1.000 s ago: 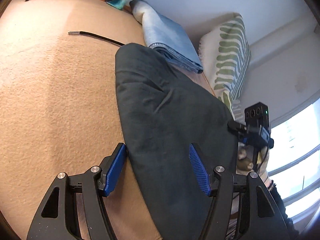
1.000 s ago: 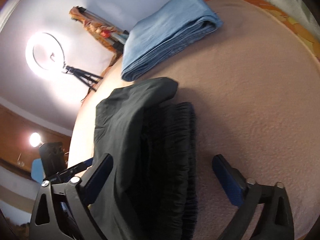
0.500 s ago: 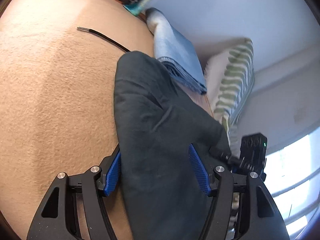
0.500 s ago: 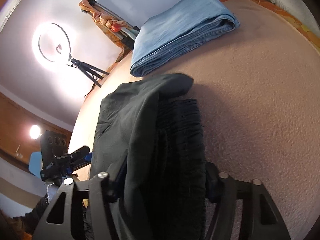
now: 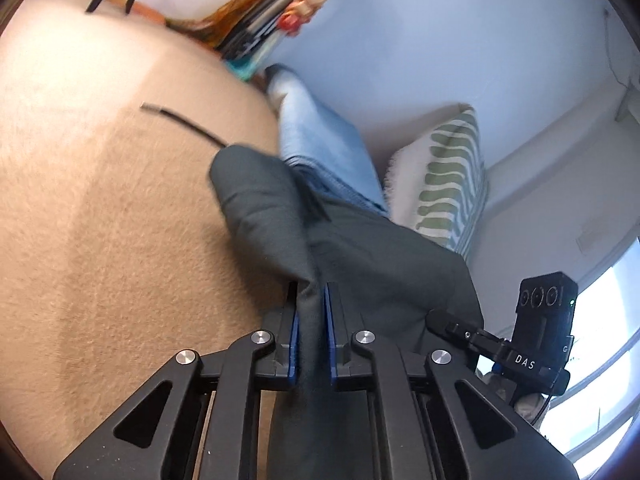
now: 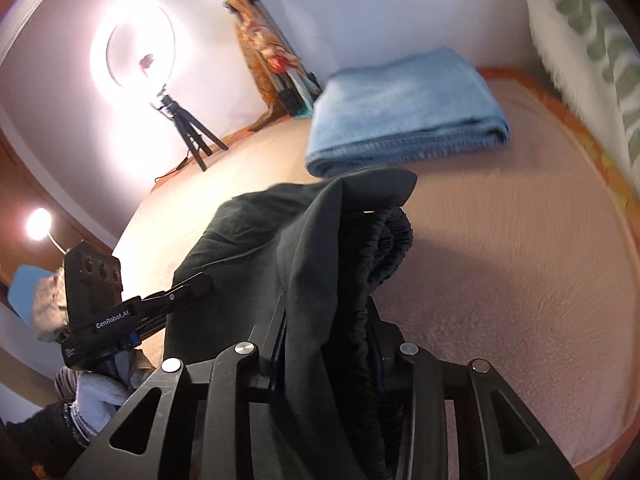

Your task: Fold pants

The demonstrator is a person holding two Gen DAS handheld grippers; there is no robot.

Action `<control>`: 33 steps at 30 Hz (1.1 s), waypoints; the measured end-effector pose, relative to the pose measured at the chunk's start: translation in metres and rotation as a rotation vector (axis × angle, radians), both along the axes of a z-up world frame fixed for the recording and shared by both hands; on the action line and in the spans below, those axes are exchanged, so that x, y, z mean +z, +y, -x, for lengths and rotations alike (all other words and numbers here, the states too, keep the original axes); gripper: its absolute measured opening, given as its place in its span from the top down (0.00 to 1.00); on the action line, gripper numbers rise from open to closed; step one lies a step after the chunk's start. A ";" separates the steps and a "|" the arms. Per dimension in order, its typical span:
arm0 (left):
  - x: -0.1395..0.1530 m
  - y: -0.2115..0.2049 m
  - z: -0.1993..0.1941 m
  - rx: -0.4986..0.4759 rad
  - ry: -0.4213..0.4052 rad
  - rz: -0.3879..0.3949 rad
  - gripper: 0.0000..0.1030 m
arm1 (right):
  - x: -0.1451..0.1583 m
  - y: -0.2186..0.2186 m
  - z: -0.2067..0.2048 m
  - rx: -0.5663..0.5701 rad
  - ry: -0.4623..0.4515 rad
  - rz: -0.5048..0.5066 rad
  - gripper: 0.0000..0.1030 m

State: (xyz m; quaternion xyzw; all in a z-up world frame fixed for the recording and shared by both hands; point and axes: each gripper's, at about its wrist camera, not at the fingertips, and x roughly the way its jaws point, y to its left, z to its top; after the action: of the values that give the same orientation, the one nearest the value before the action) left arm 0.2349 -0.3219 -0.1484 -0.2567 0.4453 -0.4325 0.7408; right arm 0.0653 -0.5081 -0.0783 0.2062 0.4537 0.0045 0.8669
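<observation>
Dark grey pants [image 5: 360, 264] lie on a tan blanket-covered bed [image 5: 100, 220]. My left gripper [image 5: 311, 320] is shut on a pinched ridge of the pants' near edge. My right gripper [image 6: 328, 344] is shut on the pants [image 6: 304, 248] at the gathered elastic waistband [image 6: 384, 256], lifting the cloth off the bed; its pads are hidden by fabric. Each gripper shows in the other's view: the right one [image 5: 520, 344] at the left view's right edge, the left one [image 6: 120, 312] at the right view's left edge.
Folded light blue jeans [image 6: 404, 112] lie just beyond the pants by the wall. A green-patterned pillow [image 5: 448, 184] stands at the bed's head. A black cable [image 5: 180, 120] lies on the blanket. A ring light on a tripod [image 6: 136, 52] stands past the far edge.
Both grippers have closed on the pants: the left on the near edge, the right on the waistband. The cloth is now bunched and raised, and both views have tilted upward.
</observation>
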 end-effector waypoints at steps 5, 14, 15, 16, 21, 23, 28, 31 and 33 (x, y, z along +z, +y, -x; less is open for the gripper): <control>0.026 0.002 0.001 -0.008 -0.061 0.017 0.94 | 0.029 0.023 0.002 0.026 -0.064 0.054 0.71; 0.069 0.002 -0.008 -0.015 -0.162 0.036 0.94 | 0.074 0.041 -0.001 0.034 -0.185 0.128 0.73; 0.075 -0.001 -0.011 -0.017 -0.176 0.033 0.94 | 0.078 0.041 -0.003 0.031 -0.196 0.128 0.73; 0.081 -0.002 -0.015 -0.021 -0.190 0.033 0.94 | 0.082 0.039 -0.004 0.027 -0.208 0.125 0.74; 0.102 -0.012 -0.028 -0.034 -0.239 0.038 0.94 | 0.098 0.029 -0.014 0.003 -0.254 0.131 0.75; 0.107 -0.018 -0.032 -0.033 -0.261 0.034 0.94 | 0.100 0.023 -0.018 -0.006 -0.266 0.130 0.75; 0.119 -0.037 -0.049 -0.042 -0.293 0.038 0.94 | 0.110 0.006 -0.035 -0.029 -0.292 0.131 0.75; 0.126 -0.050 -0.059 -0.049 -0.316 0.035 0.94 | 0.117 -0.005 -0.048 -0.035 -0.311 0.130 0.75; 0.129 -0.060 -0.068 -0.047 -0.320 0.035 0.94 | 0.121 -0.016 -0.061 -0.039 -0.318 0.125 0.76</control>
State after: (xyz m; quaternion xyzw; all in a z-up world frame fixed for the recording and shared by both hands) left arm 0.3033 -0.3815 -0.0197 -0.1869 0.3198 -0.4927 0.7874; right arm 0.1262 -0.5240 0.0422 0.1575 0.3062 -0.0078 0.9388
